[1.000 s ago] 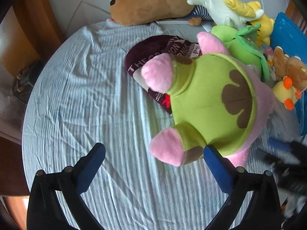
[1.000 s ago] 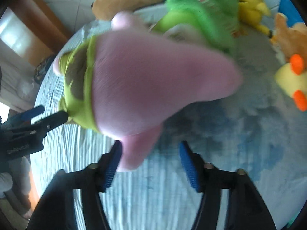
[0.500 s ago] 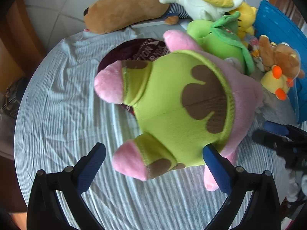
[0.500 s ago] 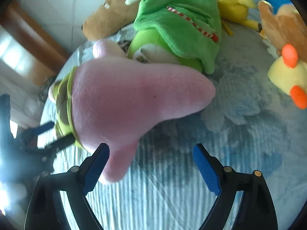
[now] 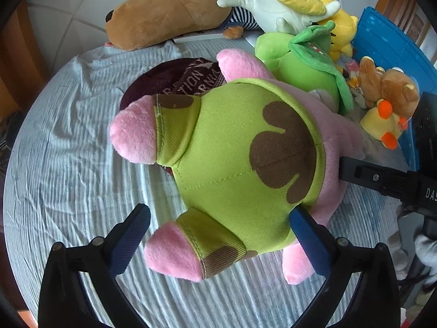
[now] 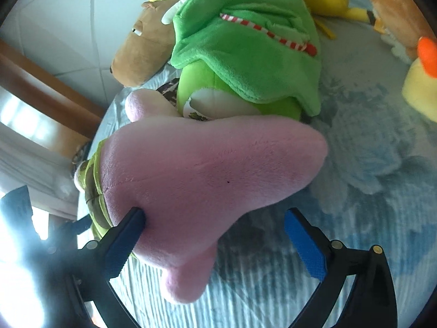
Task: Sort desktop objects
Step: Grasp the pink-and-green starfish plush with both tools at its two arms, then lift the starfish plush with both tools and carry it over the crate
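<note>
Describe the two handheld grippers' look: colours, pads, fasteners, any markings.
Both match: black plastic frames branching into two angled fingers, each tipped with a ribbed blue pad, small round silver fasteners on the knuckles. The left gripper and right gripper look identical. The right one's body carries white letters "DAS", cut off. No cables or sleeves visible.

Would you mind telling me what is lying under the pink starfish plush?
Under the pink starfish plush lies a maroon printed cloth item on the striped tablecloth. Most of it is covered, so its full lettering cannot be read.
</note>
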Motion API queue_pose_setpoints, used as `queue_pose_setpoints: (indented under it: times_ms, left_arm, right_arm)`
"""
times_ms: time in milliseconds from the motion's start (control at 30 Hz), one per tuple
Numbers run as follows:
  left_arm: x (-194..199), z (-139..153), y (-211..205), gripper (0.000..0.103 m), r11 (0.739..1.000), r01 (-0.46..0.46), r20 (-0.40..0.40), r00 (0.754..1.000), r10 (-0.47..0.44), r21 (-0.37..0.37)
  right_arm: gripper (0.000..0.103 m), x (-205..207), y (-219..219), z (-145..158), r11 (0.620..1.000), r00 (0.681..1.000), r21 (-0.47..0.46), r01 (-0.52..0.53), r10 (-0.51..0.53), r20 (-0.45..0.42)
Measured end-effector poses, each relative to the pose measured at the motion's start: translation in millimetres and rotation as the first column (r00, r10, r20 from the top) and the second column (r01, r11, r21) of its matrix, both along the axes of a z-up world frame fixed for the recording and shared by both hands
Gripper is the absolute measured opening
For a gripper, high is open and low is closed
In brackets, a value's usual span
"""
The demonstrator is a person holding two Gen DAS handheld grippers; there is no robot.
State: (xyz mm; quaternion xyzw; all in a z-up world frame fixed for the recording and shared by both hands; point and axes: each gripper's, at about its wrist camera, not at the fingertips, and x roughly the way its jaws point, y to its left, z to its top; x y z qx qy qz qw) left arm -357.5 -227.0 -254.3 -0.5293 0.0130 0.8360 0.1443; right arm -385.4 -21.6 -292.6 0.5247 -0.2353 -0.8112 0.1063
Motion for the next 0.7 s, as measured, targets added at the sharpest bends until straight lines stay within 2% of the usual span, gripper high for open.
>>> queue_pose_setpoints:
  times_ms: [100, 167, 200, 267, 300, 333, 367, 400, 500, 633, 700]
  left_arm:
    - [-1, -1, 0, 0.103, 1.0, 0.007, 0.003, 1.0, -0.007, 0.011]
    - [2, 0, 0, 0.091, 0.999, 0.024, 0.008, 1.0, -0.024, 0.039]
    - [3, 0, 0, 0.088, 0.998, 0.035, 0.01, 0.999, -0.035, 0.054]
    - [6, 1, -1, 0.086, 0.996, 0.049, 0.004, 0.999, -0.05, 0.07]
    - [7, 0, -2, 0.087, 0.995, 0.057, 0.002, 0.998, -0.057, 0.077]
    - [6, -3, -3, 0.094, 0.995, 0.055, 0.002, 0.998, -0.055, 0.081]
    - [6, -6, -5, 0.103, 0.996, 0.042, 0.004, 0.999, -0.042, 0.078]
    - [5, -10, -5, 0.103, 0.996, 0.035, 0.007, 0.999, -0.036, 0.079]
    - [4, -14, -2, 0.103, 0.995, 0.042, -0.009, 0.999, -0.041, 0.091]
    - [3, -12, 3, 0.086, 0.992, 0.083, -0.081, 0.994, -0.075, 0.099]
    - [-1, -15, 1, 0.084, 0.99, 0.073, -0.107, 0.992, -0.06, 0.118]
  right_arm:
    - [0.103, -4, -6, 1, 0.999, 1.0, 0.026, -0.021, 0.021, -0.008]
    - [0.1, -2, -9, 7, 0.998, 0.999, 0.053, -0.042, 0.043, -0.021]
    - [0.09, -1, -11, 8, 0.997, 0.998, 0.058, -0.055, 0.056, -0.025]
    - [0.08, 2, -14, 11, 0.997, 0.996, 0.035, -0.075, 0.076, -0.041]
    - [0.081, 1, -15, 11, 0.997, 0.996, 0.032, -0.074, 0.075, -0.048]
    - [0.082, 1, -16, 9, 0.997, 0.996, 0.029, -0.07, 0.071, -0.054]
    - [0.091, 0, -17, 7, 0.998, 0.996, 0.024, -0.065, 0.066, -0.059]
    - [0.103, -2, -17, 2, 0.998, 0.997, 0.017, -0.054, 0.055, -0.057]
    - [0.103, -5, -12, -12, 0.999, 0.998, -0.041, -0.036, 0.034, -0.045]
    - [0.103, -20, -15, -21, 0.997, 0.995, -0.059, -0.056, 0.051, -0.086]
    - [0.1, -29, -20, -25, 0.995, 0.992, -0.071, -0.067, 0.059, -0.114]
